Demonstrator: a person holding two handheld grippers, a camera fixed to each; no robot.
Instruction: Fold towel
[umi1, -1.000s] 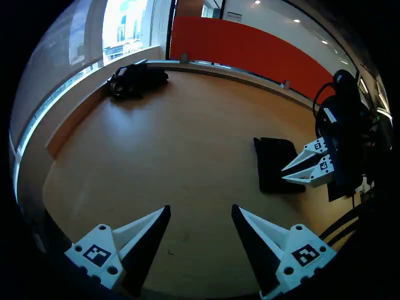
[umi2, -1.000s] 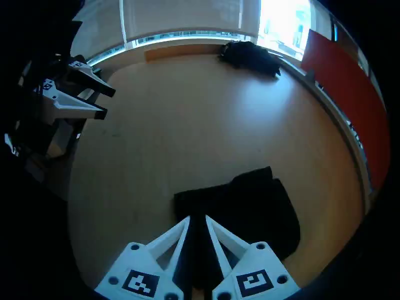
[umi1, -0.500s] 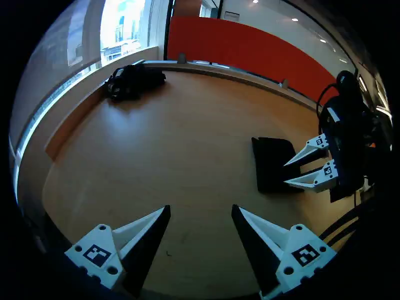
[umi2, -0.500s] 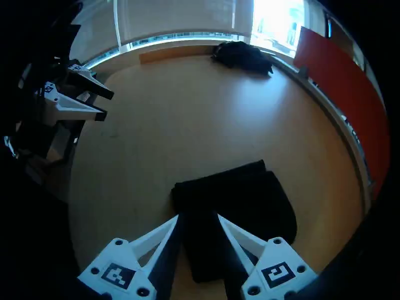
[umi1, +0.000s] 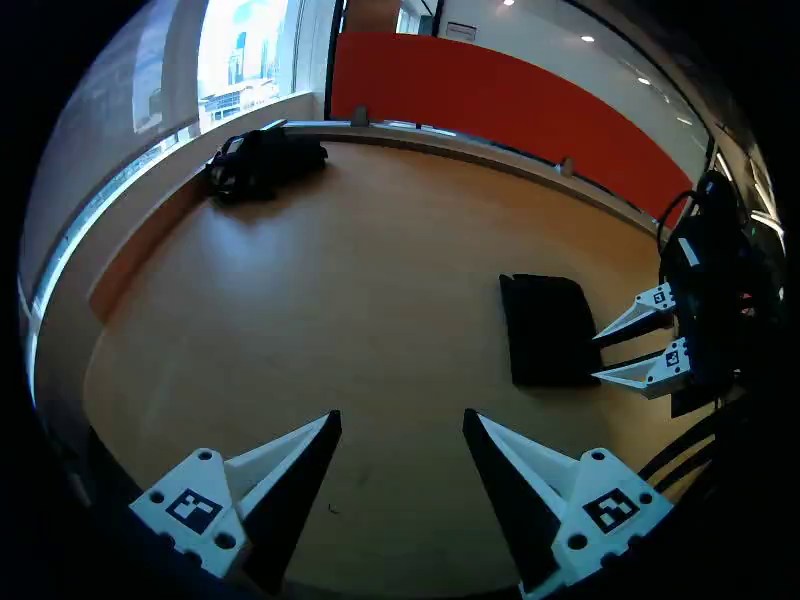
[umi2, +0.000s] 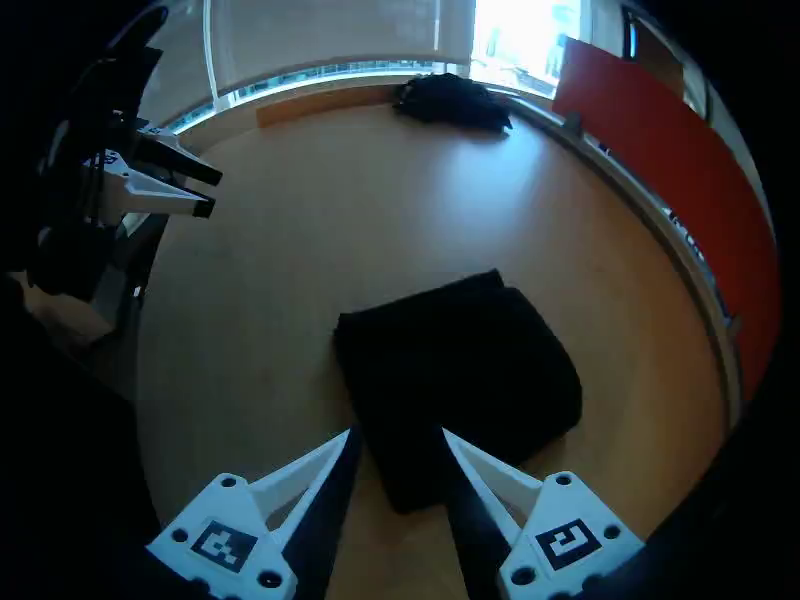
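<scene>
Starting nearest, at the bottom centre of the right gripper view: right gripper (umi2: 398, 435) spread open, nothing pinched between the fingers. Just ahead of the tips, filling the middle of the frame: the towel (umi2: 460, 380), dark, already folded into a compact block and lying flat on the wooden table (umi2: 330, 210). Near corner of the cloth dipping into the gap between the fingers, so dead ahead of this claw and very close (touching or just clear, impossible to say from here). Long axis hard to call through the fisheye; probably running from lower left to upper right of the frame, slightly askew to the fingers. Further off, at the upper left edge: left gripper (umi2: 213, 195), well apart from the cloth. At the top, along the far side of the table: a black bag (umi2: 450, 100) and a red panel (umi2: 680, 170). In the left gripper view, the same story: own fingers at the bottom parted wide over bare wood, gripping nothing, with the towel at right of centre and the other claw's tips at its right-hand edge. Judging by this, any further fold or squaring-up best left to the right claw, much the nearer.
</scene>
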